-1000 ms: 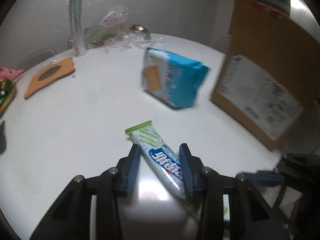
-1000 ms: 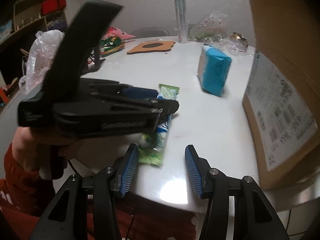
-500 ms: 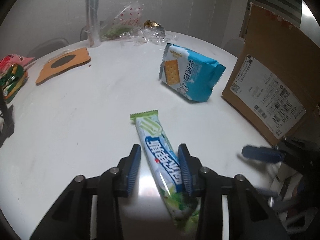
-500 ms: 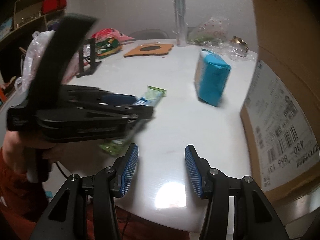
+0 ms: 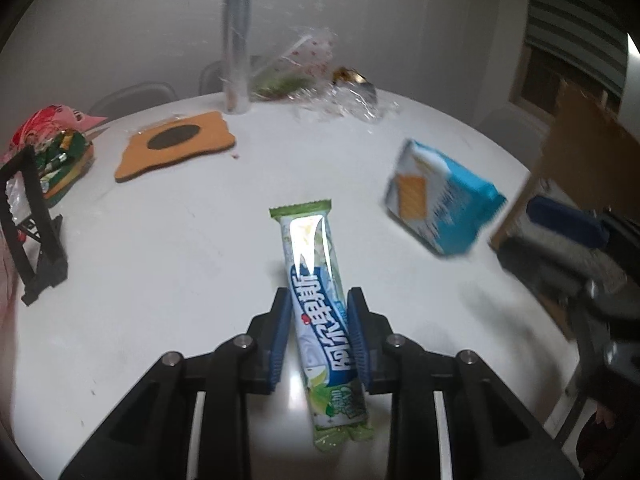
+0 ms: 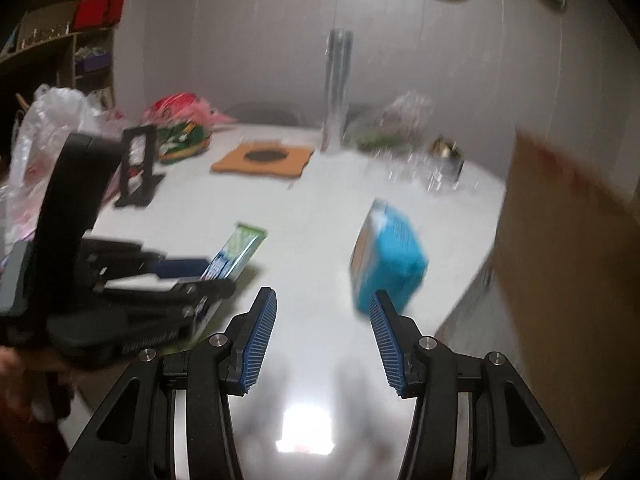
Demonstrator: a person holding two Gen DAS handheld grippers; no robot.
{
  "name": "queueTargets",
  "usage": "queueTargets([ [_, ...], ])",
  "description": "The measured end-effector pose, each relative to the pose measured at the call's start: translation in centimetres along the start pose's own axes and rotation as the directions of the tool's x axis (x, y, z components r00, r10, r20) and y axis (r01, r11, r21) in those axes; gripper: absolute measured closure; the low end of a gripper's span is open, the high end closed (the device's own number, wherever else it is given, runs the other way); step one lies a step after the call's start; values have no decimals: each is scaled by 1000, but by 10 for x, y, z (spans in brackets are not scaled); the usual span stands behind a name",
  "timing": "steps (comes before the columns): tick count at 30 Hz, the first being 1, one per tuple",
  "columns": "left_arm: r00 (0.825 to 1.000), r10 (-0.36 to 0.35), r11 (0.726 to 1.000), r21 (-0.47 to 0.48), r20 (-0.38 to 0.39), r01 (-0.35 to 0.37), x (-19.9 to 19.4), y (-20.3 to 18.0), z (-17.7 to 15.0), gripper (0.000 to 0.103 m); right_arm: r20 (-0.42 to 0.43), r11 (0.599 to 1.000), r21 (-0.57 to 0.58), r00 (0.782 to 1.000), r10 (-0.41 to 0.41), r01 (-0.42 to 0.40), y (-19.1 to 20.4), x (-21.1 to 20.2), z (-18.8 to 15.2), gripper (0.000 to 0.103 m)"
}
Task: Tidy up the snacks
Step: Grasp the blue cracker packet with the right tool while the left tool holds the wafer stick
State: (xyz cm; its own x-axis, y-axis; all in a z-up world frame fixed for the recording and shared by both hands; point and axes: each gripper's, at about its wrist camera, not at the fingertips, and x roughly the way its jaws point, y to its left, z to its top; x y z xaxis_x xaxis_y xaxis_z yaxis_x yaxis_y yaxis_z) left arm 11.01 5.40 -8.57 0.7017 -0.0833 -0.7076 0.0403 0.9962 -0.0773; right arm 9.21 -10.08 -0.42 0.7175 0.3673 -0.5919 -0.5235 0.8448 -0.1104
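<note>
My left gripper [image 5: 319, 300] is shut on a long green and blue snack bar [image 5: 318, 300] and holds it above the white table [image 5: 160, 240]. The bar points away from me; it also shows in the right wrist view [image 6: 236, 254], held by the left gripper [image 6: 208, 276]. A blue cracker pack [image 5: 440, 200] stands on the table to the right, also in the right wrist view [image 6: 390, 264]. My right gripper [image 6: 322, 304] is open and empty, low over the table's near edge, just left of the pack.
A brown cardboard box [image 6: 568, 280] stands at the right. An orange mat [image 5: 176, 148], a clear tube [image 5: 236, 40], crumpled plastic bags [image 5: 316, 80], a black stand [image 5: 32, 220] and red-green snack bags [image 5: 52, 148] lie along the far and left sides.
My left gripper has lifted the snack bar off the table and swung left. My right gripper has risen and tilted up, staying open.
</note>
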Motion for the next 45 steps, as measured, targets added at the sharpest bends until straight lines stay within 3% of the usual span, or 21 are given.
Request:
queueTargets([
  [6, 1000, -14, 999, -50, 12, 14, 6, 21, 16, 78, -3, 987, -28, 987, -159, 159, -4, 40, 34, 53],
  [14, 999, -37, 999, -32, 8, 37, 15, 28, 35, 78, -111, 971, -59, 965, -236, 231, -15, 88, 45, 43],
  [21, 998, -63, 998, -22, 5, 63, 18, 28, 38, 78, -160, 972, -40, 959, -234, 231, -24, 109, 44, 43],
  [25, 997, -76, 997, -15, -5, 76, 21, 28, 38, 79, -173, 986, 16, 972, -161, 166, -30, 108, 44, 43],
  [30, 996, -83, 996, -27, -7, 83, 22, 31, 36, 79, -183, 995, 46, 980, -75, 85, -33, 106, 43, 53],
  [37, 997, -82, 995, -48, 5, 82, 19, 35, 34, 79, -179, 991, 62, 978, -103, 116, -33, 110, 45, 53],
  [42, 996, -84, 995, -47, 7, 85, 19, 35, 34, 79, -159, 981, 27, 970, -184, 190, -32, 113, 46, 49],
  [45, 996, -90, 995, -49, 11, 90, 18, 35, 34, 79, -192, 985, 44, 969, -158, 169, -38, 119, 46, 44],
])
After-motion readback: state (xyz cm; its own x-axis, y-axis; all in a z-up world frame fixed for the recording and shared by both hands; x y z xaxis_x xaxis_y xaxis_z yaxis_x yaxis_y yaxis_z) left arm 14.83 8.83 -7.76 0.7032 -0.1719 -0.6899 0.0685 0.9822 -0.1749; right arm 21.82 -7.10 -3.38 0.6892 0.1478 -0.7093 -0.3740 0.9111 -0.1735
